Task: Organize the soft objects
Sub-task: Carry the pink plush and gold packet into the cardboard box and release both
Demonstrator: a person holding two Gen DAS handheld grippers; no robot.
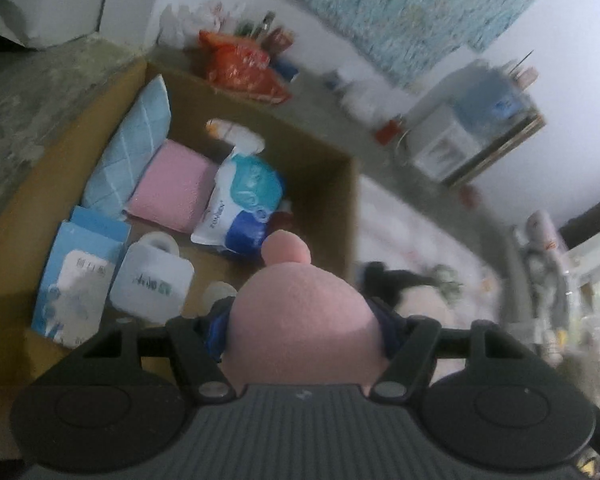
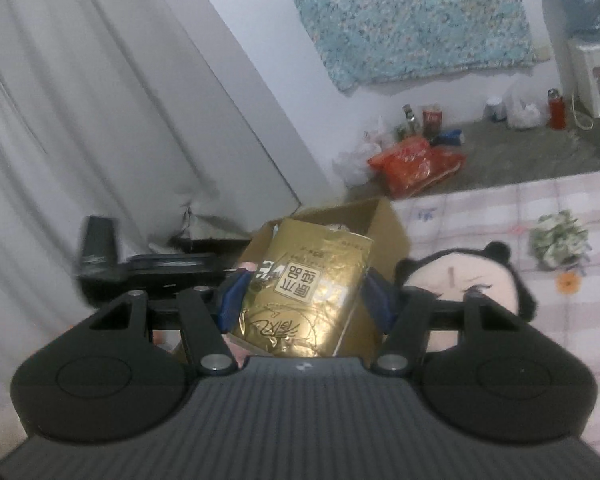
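The left gripper (image 1: 300, 320) grasps a rounded, fuzzy pink plush toy (image 1: 300, 312) above an open cardboard box (image 1: 340, 208). The right gripper (image 2: 306, 300) clamps a crinkled, shiny gold packet (image 2: 308, 292).

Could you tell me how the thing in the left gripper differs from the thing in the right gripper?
The left gripper holds a pink plush toy, rounded and fuzzy; the right gripper holds a gold tissue pack, flat, boxy and shiny. The plush is plain, the pack carries printed characters. The plush hangs over the open cardboard box; the pack sits in front of it. Both are clamped between blue pads.
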